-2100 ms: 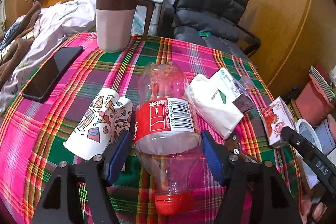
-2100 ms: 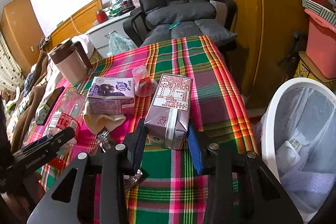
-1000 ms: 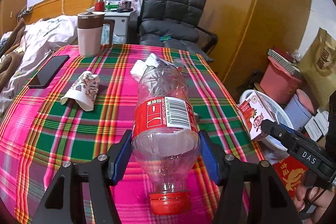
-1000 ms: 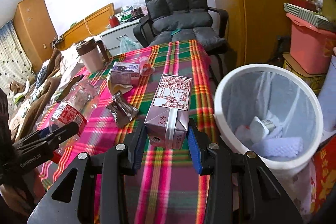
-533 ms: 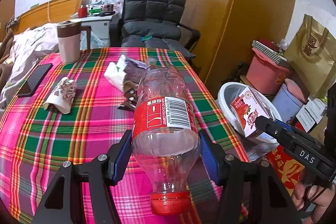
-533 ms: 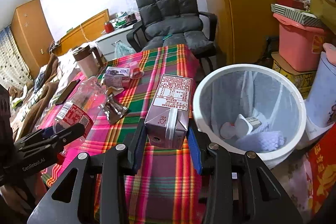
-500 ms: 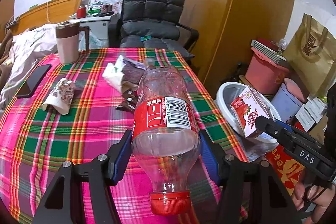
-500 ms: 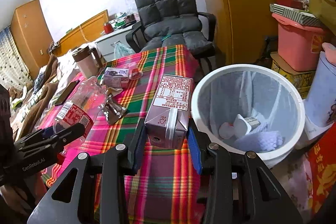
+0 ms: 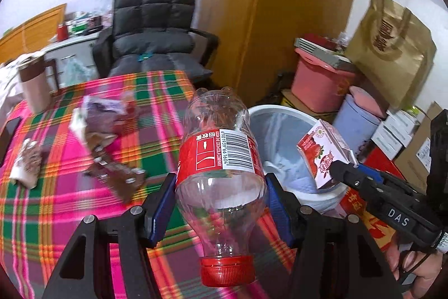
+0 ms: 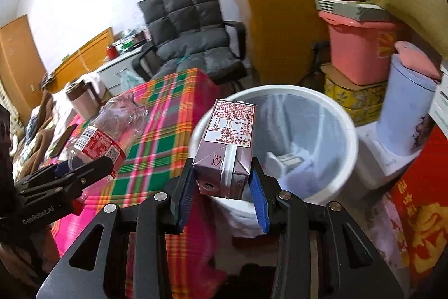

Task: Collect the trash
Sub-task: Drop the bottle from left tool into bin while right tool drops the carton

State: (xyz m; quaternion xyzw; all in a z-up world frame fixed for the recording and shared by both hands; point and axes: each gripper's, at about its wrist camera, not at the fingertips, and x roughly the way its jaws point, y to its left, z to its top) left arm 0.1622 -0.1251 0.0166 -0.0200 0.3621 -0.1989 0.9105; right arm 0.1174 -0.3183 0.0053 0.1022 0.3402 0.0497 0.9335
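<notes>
The left gripper (image 9: 219, 203) clamps a clear cola bottle (image 9: 219, 159), cap toward the camera, left of the white waste bin (image 10: 347, 131). The right gripper (image 10: 222, 191) pinches a drink carton (image 10: 228, 142), apparently over the bin's near rim, so nearer.

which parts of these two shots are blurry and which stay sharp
Left wrist view: the plastic bottle and left gripper are sharp, the wrappers on the plaid tablecloth smear. Right wrist view: the milk carton is crisp, the white bin slightly soft.

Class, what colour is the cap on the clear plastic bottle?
Red; the bottle cap shows best in the left wrist view.
</notes>
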